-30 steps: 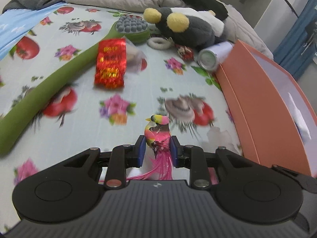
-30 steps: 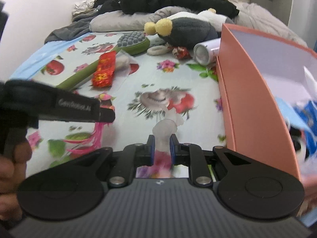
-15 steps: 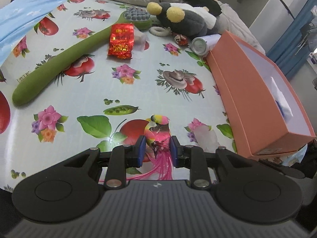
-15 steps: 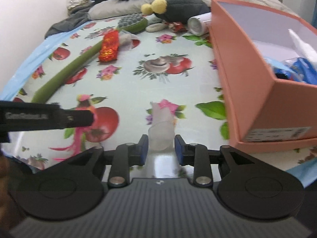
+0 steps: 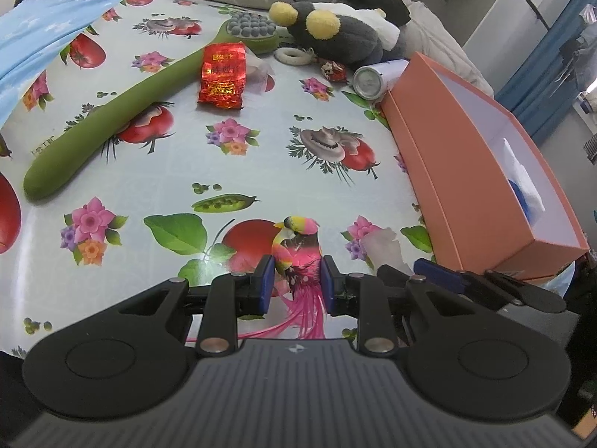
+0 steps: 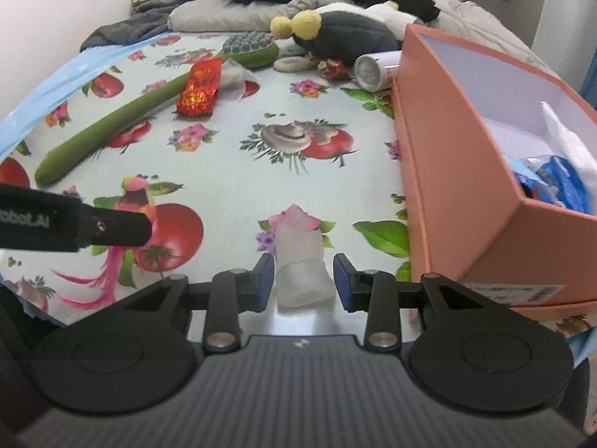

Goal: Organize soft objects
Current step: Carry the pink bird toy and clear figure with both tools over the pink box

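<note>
We work over a bed covered by a cloth (image 5: 261, 164) printed with tomatoes and flowers. Nearest us, the left gripper (image 5: 297, 283) pinches a bird (image 5: 298, 250) between its blue pads; the bird stands upright, head at the top with the beak turned left, pink tail feathers trailing down toward us. The right gripper (image 6: 304, 278) has just been opening: its pads stand clear on either side of a pale translucent wrap (image 6: 302, 261), which rests on the cloth with its long axis running away from us. The right view shows the bird side-on (image 6: 136, 201), above the cloth, with the left gripper's finger (image 6: 112, 227) in front of it. Just right of the wrap sits an orange box (image 6: 459, 171); the right view shows blue and white packets in it, which the left view barely shows. Farther off, a green massager (image 5: 123, 108) lies on a diagonal, its knobbed head at the far end, beside a red packet (image 5: 222, 74). Beyond those lie a white ring (image 5: 294, 55), a can (image 5: 369, 82) on its side and a grey plush (image 5: 335, 37).
</note>
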